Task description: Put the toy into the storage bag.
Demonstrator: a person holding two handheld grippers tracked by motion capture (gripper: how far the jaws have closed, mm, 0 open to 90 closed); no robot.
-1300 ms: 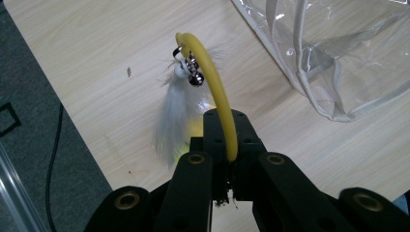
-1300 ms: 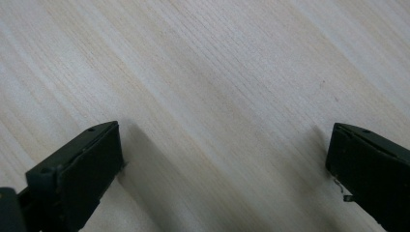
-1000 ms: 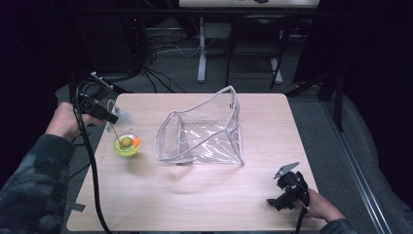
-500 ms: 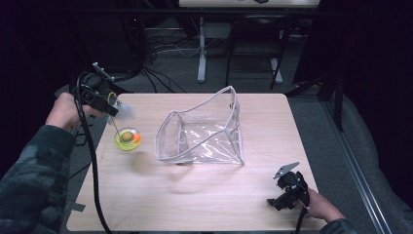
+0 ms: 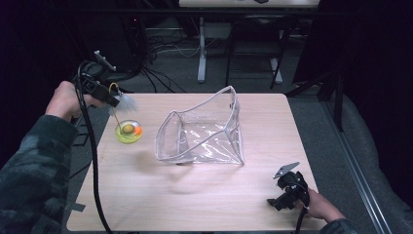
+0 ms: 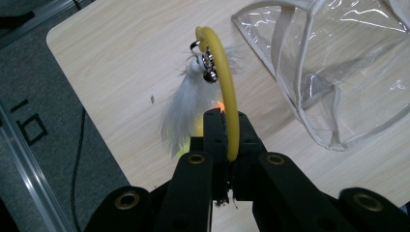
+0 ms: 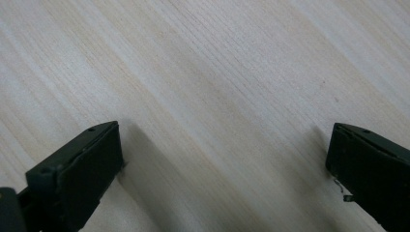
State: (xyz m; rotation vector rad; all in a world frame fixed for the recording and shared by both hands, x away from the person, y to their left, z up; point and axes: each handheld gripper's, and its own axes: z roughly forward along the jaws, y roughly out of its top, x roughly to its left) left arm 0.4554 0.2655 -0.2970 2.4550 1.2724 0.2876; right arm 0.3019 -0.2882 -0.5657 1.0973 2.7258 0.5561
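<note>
We have raised our left tool (image 5: 113, 97), clamped on the yellow ring (image 6: 223, 87), lifting the feather toy (image 5: 127, 130); our right tool (image 5: 287, 190) rests open.

A clear plastic pouch (image 5: 202, 129) with pale trim lies open on the table (image 5: 195, 204), near the middle and somewhat toward the far edge, its mouth turned toward the left edge. Its far right corner stands raised. Beyond the far edge, black cables (image 5: 160, 73) trail across the grey floor (image 5: 253, 78), and a white stand leg (image 5: 201, 48) rises there.
</note>
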